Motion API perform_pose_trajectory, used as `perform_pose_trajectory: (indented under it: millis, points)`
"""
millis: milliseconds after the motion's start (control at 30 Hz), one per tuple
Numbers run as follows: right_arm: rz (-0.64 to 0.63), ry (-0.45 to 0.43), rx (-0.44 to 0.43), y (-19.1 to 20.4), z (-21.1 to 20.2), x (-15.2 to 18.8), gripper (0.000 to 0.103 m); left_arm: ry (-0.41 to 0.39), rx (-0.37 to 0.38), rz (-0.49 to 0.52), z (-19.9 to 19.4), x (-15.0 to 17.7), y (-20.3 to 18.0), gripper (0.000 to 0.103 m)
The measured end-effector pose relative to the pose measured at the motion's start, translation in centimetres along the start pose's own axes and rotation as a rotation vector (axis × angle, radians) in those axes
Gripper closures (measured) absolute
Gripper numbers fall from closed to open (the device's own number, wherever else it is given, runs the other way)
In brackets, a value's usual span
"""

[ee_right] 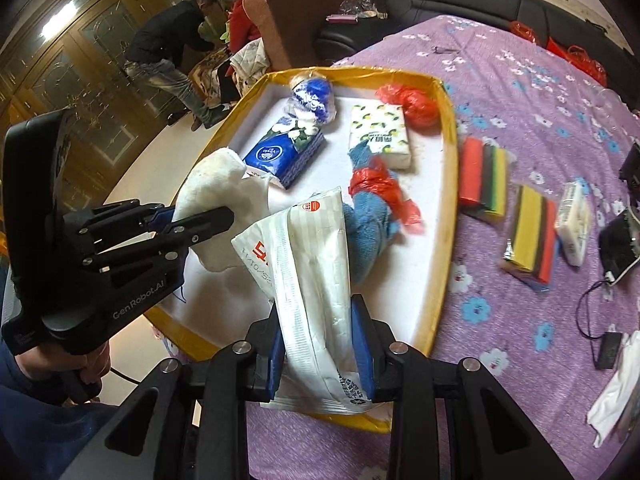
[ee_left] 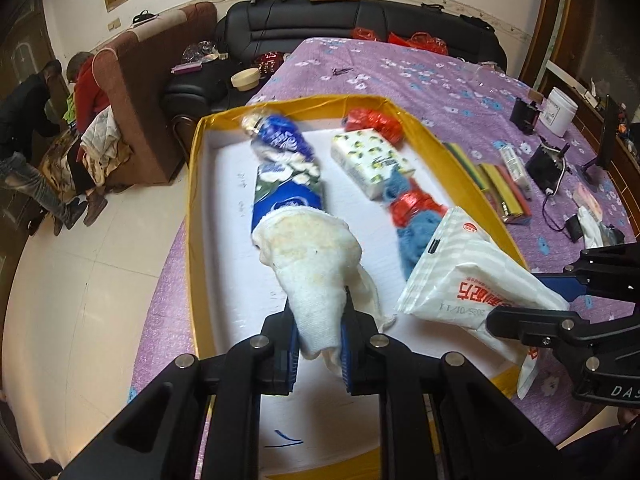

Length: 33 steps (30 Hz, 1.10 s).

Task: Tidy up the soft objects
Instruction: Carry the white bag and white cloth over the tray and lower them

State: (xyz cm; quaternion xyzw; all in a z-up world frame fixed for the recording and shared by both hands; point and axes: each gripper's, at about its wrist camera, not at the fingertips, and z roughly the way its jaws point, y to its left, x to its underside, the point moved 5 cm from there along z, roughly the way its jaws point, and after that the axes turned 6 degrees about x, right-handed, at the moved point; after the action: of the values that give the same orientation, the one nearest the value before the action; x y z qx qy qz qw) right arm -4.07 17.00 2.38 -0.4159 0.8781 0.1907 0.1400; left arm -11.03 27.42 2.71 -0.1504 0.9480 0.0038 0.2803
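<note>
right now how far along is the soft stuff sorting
Done: the blue tissue pack, lemon tissue pack and blue towel lie in the yellow tray. In hand: left gripper holds a white cloth, right gripper a white packet. Left: sponges outside.

A black leather sofa [ee_left: 360, 28] runs along the wall at twelve o'clock, with a brown upholstered armchair [ee_left: 160, 92] at ten o'clock. Two people [ee_right: 188, 44] bend together beside that armchair. A white plastic jar [ee_left: 560, 112] stands at two o'clock, near a tangled black cable [ee_right: 592, 312] on the purple flowered tablecloth [ee_right: 520, 92].
</note>
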Motion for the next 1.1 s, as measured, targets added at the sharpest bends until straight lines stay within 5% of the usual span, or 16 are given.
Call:
perform_pose_trajectory:
  millis: [1100]
  points:
    - [0.038,0.001,0.097,0.7,5.9,-7.5,0.069,0.025,-0.001,0.121,2.6,-0.7,0.1,0.086]
